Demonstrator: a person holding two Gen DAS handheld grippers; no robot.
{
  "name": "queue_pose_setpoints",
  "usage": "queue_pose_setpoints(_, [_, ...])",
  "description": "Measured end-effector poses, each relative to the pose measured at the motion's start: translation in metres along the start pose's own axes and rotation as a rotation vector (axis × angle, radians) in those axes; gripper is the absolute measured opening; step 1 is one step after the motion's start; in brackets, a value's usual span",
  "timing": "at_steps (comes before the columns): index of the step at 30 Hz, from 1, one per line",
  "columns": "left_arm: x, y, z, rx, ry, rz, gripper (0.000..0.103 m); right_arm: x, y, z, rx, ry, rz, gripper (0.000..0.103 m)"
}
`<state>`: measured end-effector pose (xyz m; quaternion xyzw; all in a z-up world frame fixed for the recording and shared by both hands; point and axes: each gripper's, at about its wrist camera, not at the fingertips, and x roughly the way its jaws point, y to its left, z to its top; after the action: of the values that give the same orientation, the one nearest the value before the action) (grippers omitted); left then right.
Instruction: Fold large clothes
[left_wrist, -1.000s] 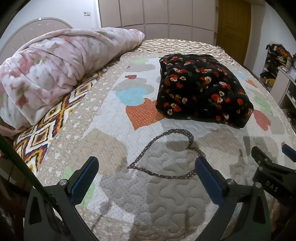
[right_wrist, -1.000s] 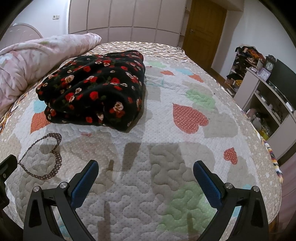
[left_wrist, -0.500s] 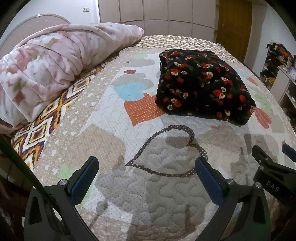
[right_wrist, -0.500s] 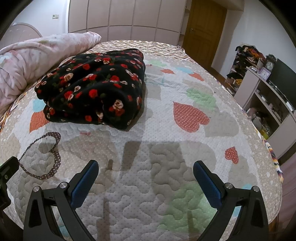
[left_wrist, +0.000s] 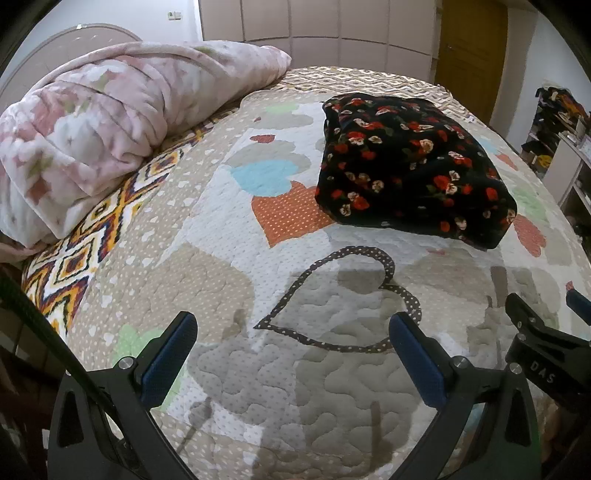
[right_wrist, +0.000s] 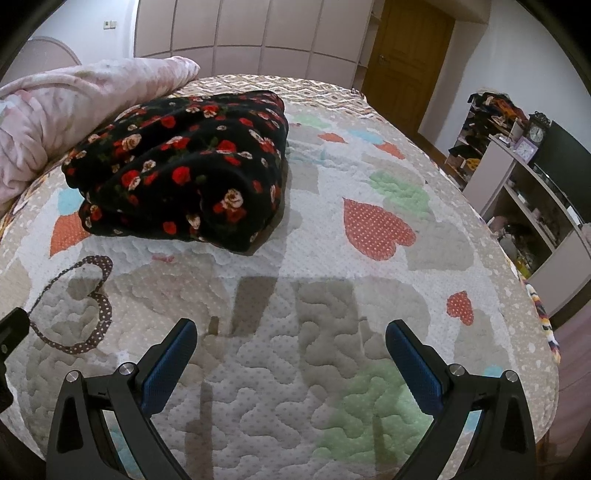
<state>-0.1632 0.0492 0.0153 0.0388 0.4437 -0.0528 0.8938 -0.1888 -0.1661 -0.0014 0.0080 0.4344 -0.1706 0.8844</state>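
Note:
A black garment with red and cream flowers (left_wrist: 410, 166) lies folded in a thick bundle on the quilted bed; it also shows in the right wrist view (right_wrist: 184, 170). My left gripper (left_wrist: 291, 328) is open and empty, above the quilt near the bed's front edge, well short of the bundle. My right gripper (right_wrist: 290, 332) is open and empty too, to the front right of the bundle. Part of the right gripper (left_wrist: 535, 332) shows at the right edge of the left wrist view.
A rolled pink floral blanket (left_wrist: 110, 122) lies along the bed's left side. The quilt (right_wrist: 369, 229) has heart patches. Shelves with clutter and a clock (right_wrist: 535, 129) stand to the right. A wooden door (right_wrist: 406, 55) and wardrobe panels are behind.
Both grippers have moved a little lower and closer toward the folded garment, which now sits larger and lower in both views. Both stay open.

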Motion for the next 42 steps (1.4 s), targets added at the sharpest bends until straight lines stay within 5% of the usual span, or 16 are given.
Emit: queue_pose_setpoints(42, [0.019,0.004,0.003,-0.033,0.050,0.003,0.103,0.002,0.013,0.009,-0.047,-0.010,0.007,0.103])
